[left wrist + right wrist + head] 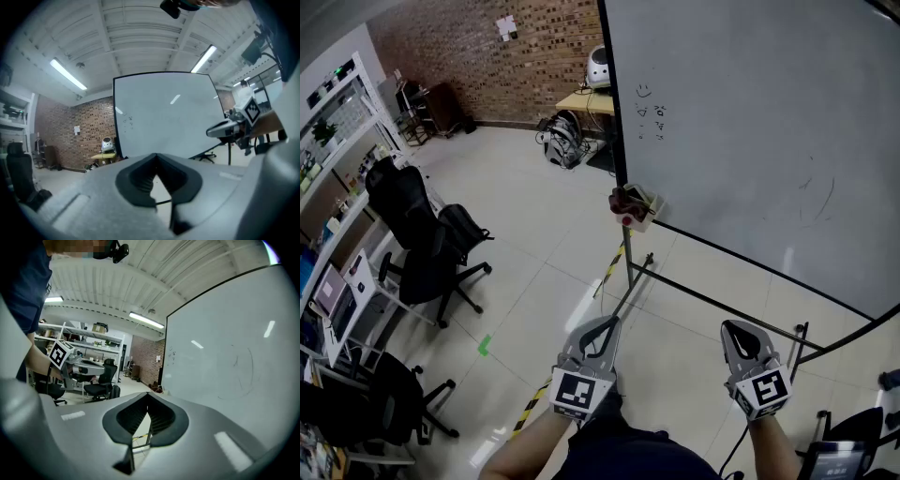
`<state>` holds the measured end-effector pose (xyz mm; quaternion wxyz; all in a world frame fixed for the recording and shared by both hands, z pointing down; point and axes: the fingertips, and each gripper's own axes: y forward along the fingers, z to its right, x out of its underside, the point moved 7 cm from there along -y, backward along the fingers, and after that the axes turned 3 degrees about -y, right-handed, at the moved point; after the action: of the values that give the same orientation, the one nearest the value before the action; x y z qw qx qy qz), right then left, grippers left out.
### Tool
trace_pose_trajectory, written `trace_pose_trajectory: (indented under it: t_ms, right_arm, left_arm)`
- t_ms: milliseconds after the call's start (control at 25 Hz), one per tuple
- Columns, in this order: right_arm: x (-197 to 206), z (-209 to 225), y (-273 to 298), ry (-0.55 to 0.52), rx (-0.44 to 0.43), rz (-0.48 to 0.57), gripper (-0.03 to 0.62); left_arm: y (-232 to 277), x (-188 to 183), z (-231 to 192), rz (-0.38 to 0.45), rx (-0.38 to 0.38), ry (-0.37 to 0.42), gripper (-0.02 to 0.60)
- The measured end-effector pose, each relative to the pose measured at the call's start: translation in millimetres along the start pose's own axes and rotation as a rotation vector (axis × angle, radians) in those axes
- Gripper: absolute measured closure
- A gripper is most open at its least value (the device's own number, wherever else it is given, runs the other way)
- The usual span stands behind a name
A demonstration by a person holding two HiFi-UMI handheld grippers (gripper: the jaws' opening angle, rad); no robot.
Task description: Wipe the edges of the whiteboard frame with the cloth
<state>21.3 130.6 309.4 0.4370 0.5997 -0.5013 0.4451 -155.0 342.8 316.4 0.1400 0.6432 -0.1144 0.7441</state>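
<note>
**Ready, Nothing Picked Up**

The left tool (607,324) and right tool (735,328) were held level below the whiteboard (750,131), both pressed together and empty. What looked like the cloth (626,201) sat at its lower-left corner.

Cloth (628,203) at whiteboard (750,122) corner — chairs (427,246) leftward

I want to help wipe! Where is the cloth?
In the head view, the cloth lies bunched at the whiteboard's lower left corner, on its small tray.
</note>
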Motion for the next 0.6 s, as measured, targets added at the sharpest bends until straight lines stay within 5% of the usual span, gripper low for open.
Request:
trace_pose_trajectory:
  t_ms: [400,600]
  right_arm:
    - [-36.3,7.2,164.7,-0.165,-0.129,-0.18,0.577]
    - [-33.8,4.6,274.9,-0.342,-0.274,-0.278,0.459]
  left_arm:
    - [63.0,22.7,-128.5,-0.013,0.043,-0.05,0.578]
    - [115.3,30.9,-195.8,-0.028,0.084,-0.085,0.578]
